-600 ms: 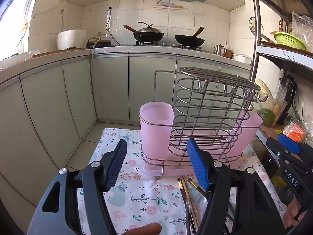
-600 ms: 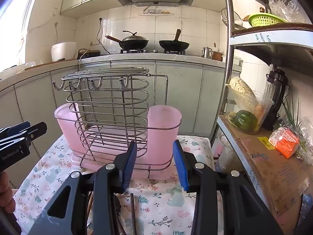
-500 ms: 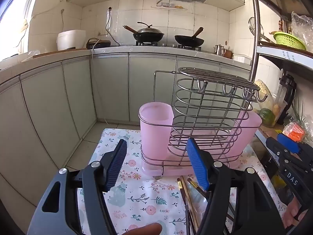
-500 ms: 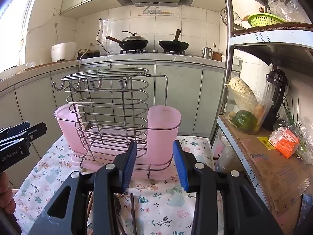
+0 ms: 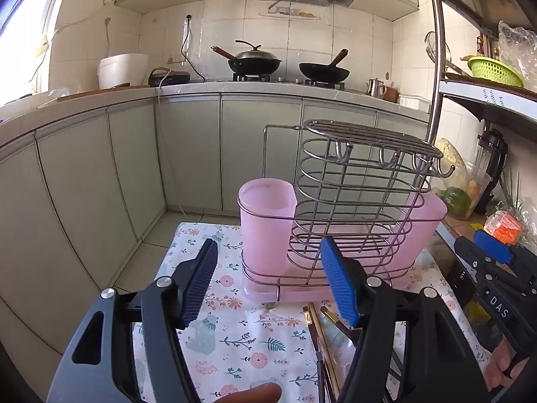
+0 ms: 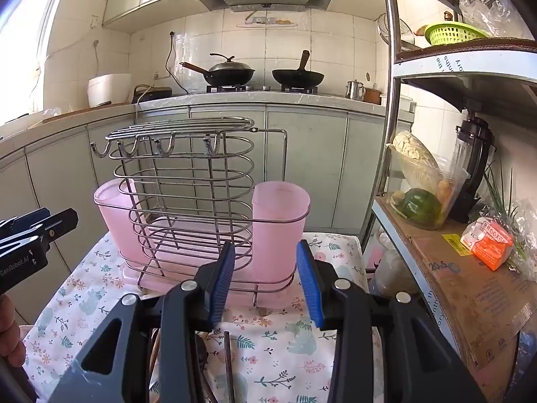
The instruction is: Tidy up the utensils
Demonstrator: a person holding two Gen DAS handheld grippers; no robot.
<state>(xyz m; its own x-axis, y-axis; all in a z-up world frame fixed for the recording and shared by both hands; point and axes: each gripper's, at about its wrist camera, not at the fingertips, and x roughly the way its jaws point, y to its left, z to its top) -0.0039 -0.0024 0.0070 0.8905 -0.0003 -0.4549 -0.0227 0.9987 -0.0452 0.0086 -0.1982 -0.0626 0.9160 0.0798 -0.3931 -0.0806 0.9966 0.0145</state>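
Note:
A wire utensil rack [image 5: 355, 201] with a pink cup [image 5: 266, 221] at each end stands on a floral cloth [image 5: 241, 332]; it also shows in the right wrist view [image 6: 188, 201]. Several chopsticks [image 5: 319, 336] lie on the cloth in front of it, partly hidden by my right finger in the left wrist view, and show between the fingers in the right wrist view [image 6: 228, 362]. My left gripper [image 5: 268, 282] is open and empty, above the cloth before the rack. My right gripper [image 6: 263, 278] is open and empty, before the right pink cup [image 6: 280, 225].
A metal shelf [image 6: 453, 268] stands right of the table with a bowl of vegetables [image 6: 423, 194], a blender and an orange packet. Kitchen cabinets and a stove with two woks [image 5: 288, 63] lie behind. The floor drops off left of the cloth.

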